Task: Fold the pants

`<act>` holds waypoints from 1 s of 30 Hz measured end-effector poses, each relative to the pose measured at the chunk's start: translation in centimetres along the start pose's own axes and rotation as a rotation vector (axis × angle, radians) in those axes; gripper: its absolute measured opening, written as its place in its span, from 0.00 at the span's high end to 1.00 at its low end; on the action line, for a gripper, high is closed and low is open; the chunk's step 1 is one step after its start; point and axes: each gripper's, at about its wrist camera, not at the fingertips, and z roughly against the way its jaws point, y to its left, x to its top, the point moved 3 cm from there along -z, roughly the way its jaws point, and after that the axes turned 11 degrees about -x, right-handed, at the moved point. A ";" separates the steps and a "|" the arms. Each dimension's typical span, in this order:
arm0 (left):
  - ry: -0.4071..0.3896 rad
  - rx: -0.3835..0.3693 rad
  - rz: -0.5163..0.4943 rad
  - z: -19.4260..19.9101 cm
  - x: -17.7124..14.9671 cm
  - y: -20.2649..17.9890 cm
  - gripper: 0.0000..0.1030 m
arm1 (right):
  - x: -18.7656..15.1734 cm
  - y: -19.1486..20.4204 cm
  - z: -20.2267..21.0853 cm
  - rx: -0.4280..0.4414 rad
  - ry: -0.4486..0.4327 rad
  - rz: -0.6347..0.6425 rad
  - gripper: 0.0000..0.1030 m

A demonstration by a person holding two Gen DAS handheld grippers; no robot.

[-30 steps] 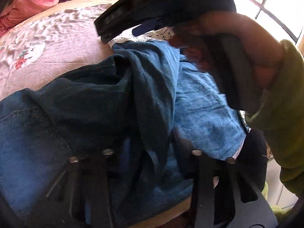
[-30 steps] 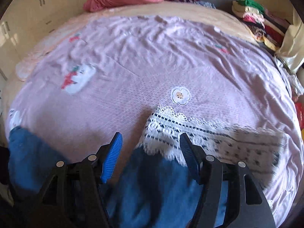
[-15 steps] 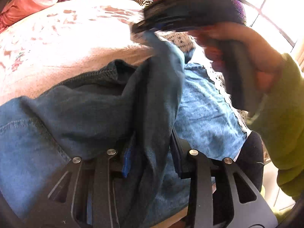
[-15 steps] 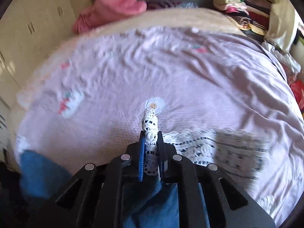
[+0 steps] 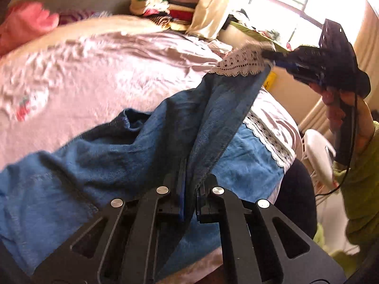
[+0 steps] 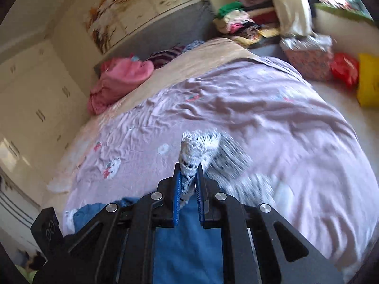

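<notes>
Our left hand-held gripper (image 5: 188, 197) is clamped on the pants' (image 5: 118, 156) denim fold; our right hand-held gripper (image 6: 188, 187) pinches the lace hem (image 6: 191, 151), lifting one leg above the bed's (image 6: 260, 108) near edge.

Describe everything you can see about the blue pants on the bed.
The pants are blue denim-like cloth with white lace trim at the leg ends. They lie crumpled on the pink bedsheet, one leg lifted and stretched taut. The left gripper is shut on that leg's blue cloth; the right gripper is shut on its lace hem. The other leg lies flat on the bed.
</notes>
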 end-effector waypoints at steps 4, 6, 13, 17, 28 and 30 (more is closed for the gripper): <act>0.023 0.023 -0.081 0.1 -1.1 -1.4 0.99 | -3.6 -2.5 1.8 -0.029 0.033 -0.044 0.90; 0.040 0.035 -0.101 -0.1 -2.2 -1.8 0.96 | -5.4 -3.9 2.1 -0.025 0.066 -0.082 0.90; 0.095 0.053 -0.131 -0.8 -4.0 -2.1 0.95 | -10.8 -6.5 1.7 -0.073 0.162 -0.139 0.90; 0.129 0.088 -0.153 -1.3 -4.7 -2.1 0.95 | -12.2 -7.2 2.0 -0.073 0.173 -0.158 0.90; 0.203 0.152 -0.226 -3.3 -6.4 -2.7 0.93 | -13.9 -8.5 1.7 -0.108 0.210 -0.146 0.89; 0.206 0.155 -0.228 -3.5 -6.5 -2.5 0.93 | -13.9 -8.7 2.2 -0.101 0.211 -0.141 0.85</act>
